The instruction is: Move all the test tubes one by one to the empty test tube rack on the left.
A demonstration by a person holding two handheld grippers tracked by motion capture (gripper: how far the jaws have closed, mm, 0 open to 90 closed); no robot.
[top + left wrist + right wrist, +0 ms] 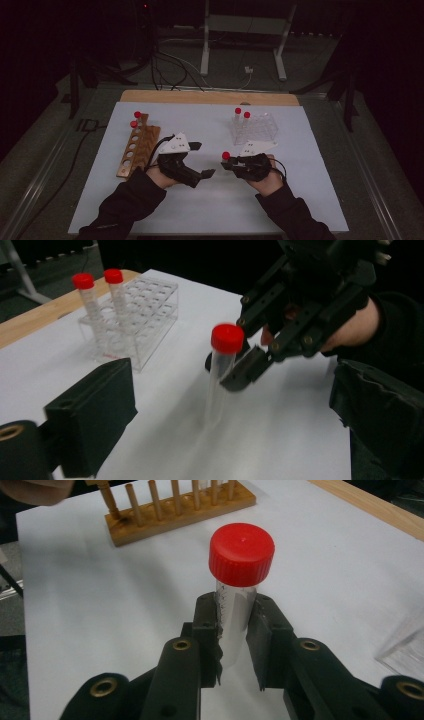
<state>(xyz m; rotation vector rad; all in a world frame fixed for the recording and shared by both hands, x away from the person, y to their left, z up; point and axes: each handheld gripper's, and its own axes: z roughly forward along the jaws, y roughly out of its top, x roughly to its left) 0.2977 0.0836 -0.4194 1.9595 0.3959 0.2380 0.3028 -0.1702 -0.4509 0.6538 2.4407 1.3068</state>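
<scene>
High view: right gripper [226,164] pinches a red-capped tube [226,156] just under the cap; left gripper [204,160] spread, empty, just beside it.

Left gripper view: tube [220,375] clear, slim, upright above the white surface [280,440], ahead of the gripper; clear rack [135,315] beyond.

Right gripper view: tube [236,615] shows printed graduations between the pads; wooden rack [175,505] beyond.

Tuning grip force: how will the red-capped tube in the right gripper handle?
The tube looks clear, smooth and empty: probably light and slippery, so it may slide in the right gripper. Tall and narrow, it would likely tip if stood, then roll.
</scene>
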